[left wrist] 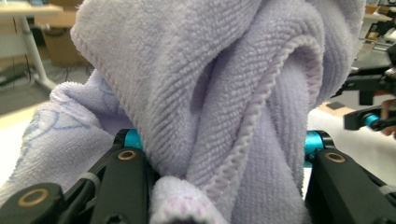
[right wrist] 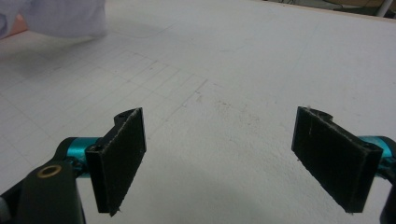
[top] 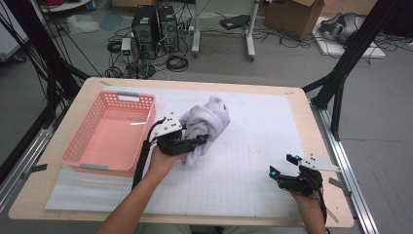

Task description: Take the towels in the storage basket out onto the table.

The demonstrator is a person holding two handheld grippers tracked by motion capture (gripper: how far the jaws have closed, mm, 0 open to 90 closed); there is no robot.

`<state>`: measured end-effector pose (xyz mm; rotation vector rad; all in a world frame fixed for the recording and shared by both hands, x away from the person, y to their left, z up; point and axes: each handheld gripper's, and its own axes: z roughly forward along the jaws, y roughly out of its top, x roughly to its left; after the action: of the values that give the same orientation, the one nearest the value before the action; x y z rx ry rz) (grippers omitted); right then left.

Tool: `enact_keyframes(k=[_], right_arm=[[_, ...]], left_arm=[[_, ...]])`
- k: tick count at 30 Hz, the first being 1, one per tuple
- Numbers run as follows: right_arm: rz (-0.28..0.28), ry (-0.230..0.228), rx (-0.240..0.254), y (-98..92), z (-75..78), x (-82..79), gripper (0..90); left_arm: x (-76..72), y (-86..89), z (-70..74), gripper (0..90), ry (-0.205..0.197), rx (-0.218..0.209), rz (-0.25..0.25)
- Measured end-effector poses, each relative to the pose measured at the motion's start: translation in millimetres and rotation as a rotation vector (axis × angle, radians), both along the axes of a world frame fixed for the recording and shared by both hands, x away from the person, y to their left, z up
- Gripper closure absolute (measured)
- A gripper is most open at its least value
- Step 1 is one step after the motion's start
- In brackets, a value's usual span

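The left gripper point(top: 197, 141) is clamping a bunched lilac towel point(top: 207, 122) just right of the pink basket point(top: 109, 131). The right gripper point(top: 285, 168) is resting well right of the towel, jaws gaping wide with nothing between them.

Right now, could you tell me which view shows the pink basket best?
The high view: the whole pink basket sits left of the towel. In the left gripper view the towel fills the frame; the right gripper view looks across the white mat.

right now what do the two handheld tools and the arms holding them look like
Both tools, left tool and right tool, are black with teal fittings, brass-coloured pivots, flat black pads, a grey three-cornered plate on top, and a black cable. The forearms are bare, no sleeves visible.
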<state>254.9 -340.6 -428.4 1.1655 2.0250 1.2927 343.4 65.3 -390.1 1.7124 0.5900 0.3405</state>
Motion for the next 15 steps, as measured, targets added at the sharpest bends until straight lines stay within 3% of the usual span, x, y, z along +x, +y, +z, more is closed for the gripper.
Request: enact_keyframes(k=[3,11,15], right_arm=[[0.003,0.003,-0.001,0.7,-0.2,0.2,16.6],[0.007,0.009,-0.003,1.9,-0.9,0.8,16.6],[0.008,0.009,-0.005,2.0,-1.0,0.7,16.6]], left_arm=[[3.1,-8.9,-8.1,52.1,0.013,0.037,0.004],[13.5,-26.0,-31.6,50.6,0.112,0.139,0.04],[16.7,-28.6,-36.7,47.8,0.135,0.148,0.074]])
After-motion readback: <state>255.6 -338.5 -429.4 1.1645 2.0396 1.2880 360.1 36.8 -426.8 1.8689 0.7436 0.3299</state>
